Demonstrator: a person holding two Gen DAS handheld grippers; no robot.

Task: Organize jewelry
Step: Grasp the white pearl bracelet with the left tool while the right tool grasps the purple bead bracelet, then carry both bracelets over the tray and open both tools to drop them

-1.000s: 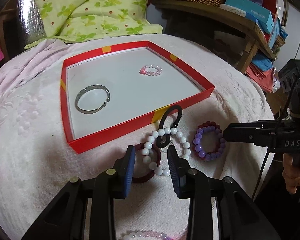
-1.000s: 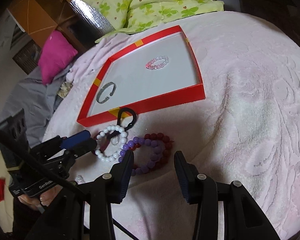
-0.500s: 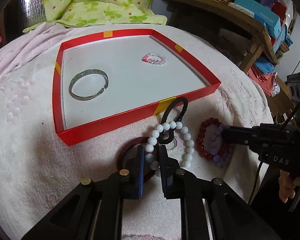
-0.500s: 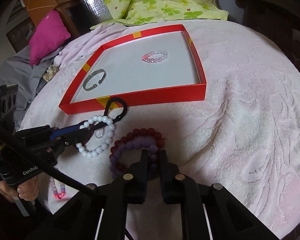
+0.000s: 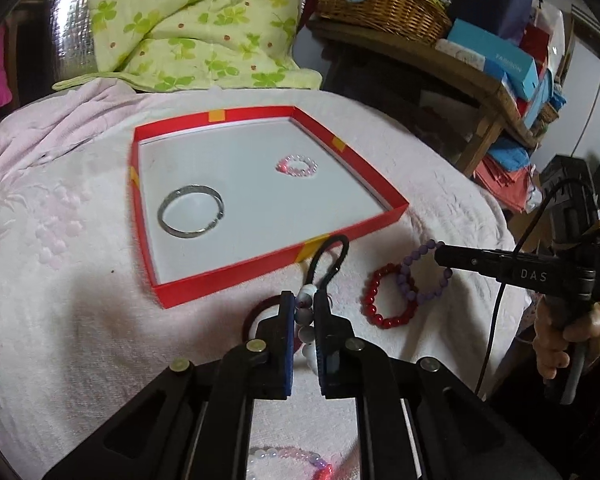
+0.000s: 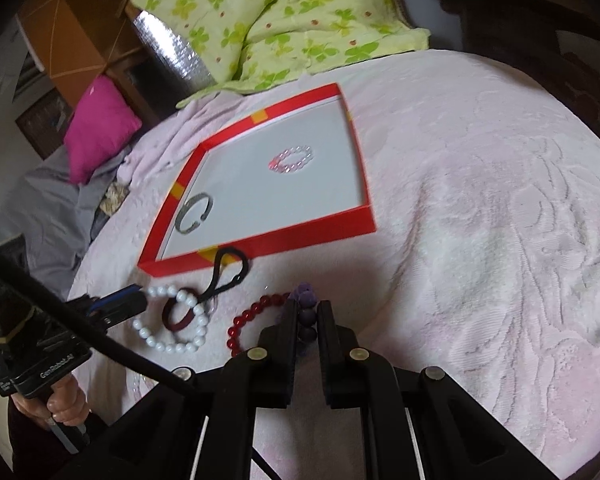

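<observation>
A red-rimmed tray (image 5: 228, 272) (image 6: 300, 236) lies on the pink blanket and holds a silver bangle (image 5: 191, 211) (image 6: 194, 213) and a pink bead bracelet (image 5: 297, 165) (image 6: 291, 158). My left gripper (image 5: 303, 300) is shut on the white bead bracelet (image 5: 306, 334) (image 6: 176, 324), lifted off the blanket. My right gripper (image 6: 305, 312) (image 5: 440, 254) is shut on the purple bead bracelet (image 6: 306, 312) (image 5: 424, 276). A red bead bracelet (image 5: 384, 302) (image 6: 252, 318), a dark red band (image 6: 178, 318) and a black clip (image 5: 328, 256) (image 6: 226, 272) lie in front of the tray.
Another pink bead bracelet (image 5: 288, 456) lies close under my left gripper. A green floral quilt (image 5: 188, 28) is bunched behind the tray. A wooden shelf (image 5: 440, 68) with a basket and boxes stands at the right. A magenta pillow (image 6: 100, 128) is at the far left.
Both grippers have lifted with their bracelets. The purple bracelet has come up off the red one, and the white bracelet has risen off the dark red band.
</observation>
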